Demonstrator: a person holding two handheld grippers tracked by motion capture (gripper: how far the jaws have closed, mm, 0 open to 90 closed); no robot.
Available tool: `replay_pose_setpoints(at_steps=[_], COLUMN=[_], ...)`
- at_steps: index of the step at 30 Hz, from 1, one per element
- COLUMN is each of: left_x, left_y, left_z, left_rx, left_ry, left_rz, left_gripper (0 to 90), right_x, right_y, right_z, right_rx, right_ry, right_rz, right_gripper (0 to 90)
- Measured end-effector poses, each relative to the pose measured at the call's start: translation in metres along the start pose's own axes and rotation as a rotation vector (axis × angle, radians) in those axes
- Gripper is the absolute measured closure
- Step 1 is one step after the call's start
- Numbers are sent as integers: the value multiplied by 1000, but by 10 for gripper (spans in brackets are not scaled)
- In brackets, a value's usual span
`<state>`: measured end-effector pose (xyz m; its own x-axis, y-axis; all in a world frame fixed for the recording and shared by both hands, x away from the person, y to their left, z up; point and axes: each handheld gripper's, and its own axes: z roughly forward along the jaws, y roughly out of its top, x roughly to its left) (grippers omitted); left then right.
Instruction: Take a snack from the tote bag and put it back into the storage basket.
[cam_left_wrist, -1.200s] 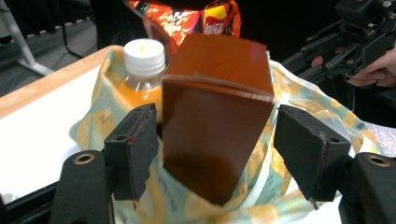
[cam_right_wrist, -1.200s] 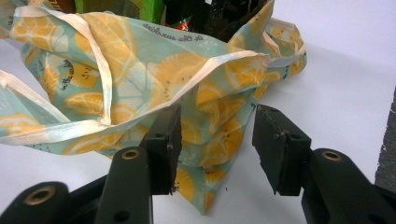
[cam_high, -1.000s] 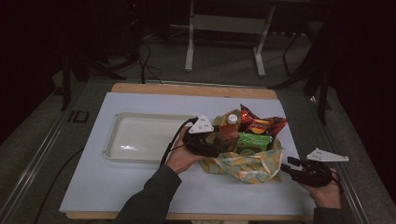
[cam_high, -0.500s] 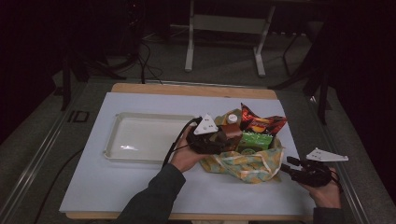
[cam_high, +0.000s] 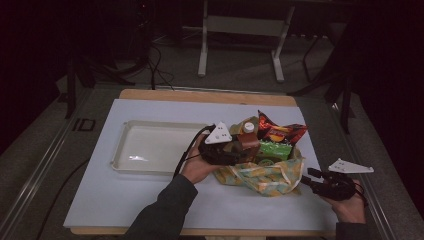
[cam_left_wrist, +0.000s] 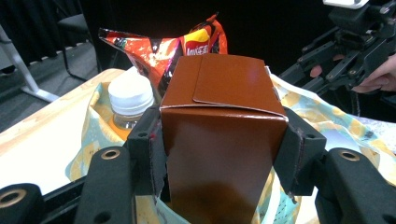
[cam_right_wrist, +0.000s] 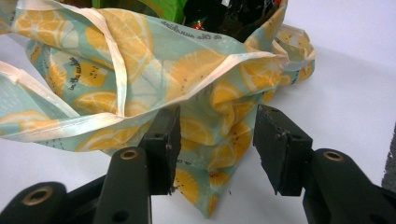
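Note:
An orange-print cloth bag (cam_high: 265, 176) (cam_right_wrist: 93, 70) lies open on the white table cover. In it are an orange chip bag (cam_high: 277, 131) (cam_left_wrist: 187, 44), a white-capped bottle (cam_high: 248, 127) (cam_left_wrist: 130, 95), a green packet (cam_high: 273, 149) and a brown carton (cam_high: 248, 141) (cam_left_wrist: 219, 93). My left gripper (cam_high: 244, 148) (cam_left_wrist: 219, 140) has just been closing, and its pads now press both sides of the carton at the bag's mouth. My right gripper (cam_high: 312, 179) (cam_right_wrist: 217, 135) stands open at the bag's right end, a fold of cloth loose between its jaws.
A white tray (cam_high: 160, 123) stands left of the bag, next to my left hand. The table's wooden far edge (cam_high: 200, 95) runs behind it. Beyond are a dark floor, cables and a metal stand (cam_high: 240, 25).

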<state>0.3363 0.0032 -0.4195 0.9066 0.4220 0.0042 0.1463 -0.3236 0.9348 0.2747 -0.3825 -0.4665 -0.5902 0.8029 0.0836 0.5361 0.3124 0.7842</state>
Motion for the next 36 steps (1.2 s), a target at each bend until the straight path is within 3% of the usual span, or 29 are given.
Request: replay_pose_setpoints(at_steps=[6, 13, 20, 27, 31, 35, 36], left_x=[1, 0, 0, -1, -1, -1, -1], left_y=[1, 1, 0, 0, 0, 0, 0], left_z=[-2, -1, 0, 0, 0, 1, 1], left_rx=[-5, 2, 7, 9, 8, 8, 7], left_ry=[-8, -9, -11, -11, -12, -11, -12], left_rz=[-8, -6, -7, -7, -9, -8, -9], left_gripper=[427, 427, 427, 427, 428, 428, 428], right_x=[-5, 0, 9, 9, 11, 12, 14], right_y=[-1, 5, 14, 15, 12, 10, 9], right_z=[-8, -8, 8, 24, 35, 44, 46], right_rx=[-21, -57, -75, -47, -5, 31, 47], right_ry=[-22, 4, 20, 29, 47, 95, 92], right_rz=[20, 30, 63, 98, 99, 98, 84], right_gripper=[524, 461, 301, 260, 328, 516, 629])
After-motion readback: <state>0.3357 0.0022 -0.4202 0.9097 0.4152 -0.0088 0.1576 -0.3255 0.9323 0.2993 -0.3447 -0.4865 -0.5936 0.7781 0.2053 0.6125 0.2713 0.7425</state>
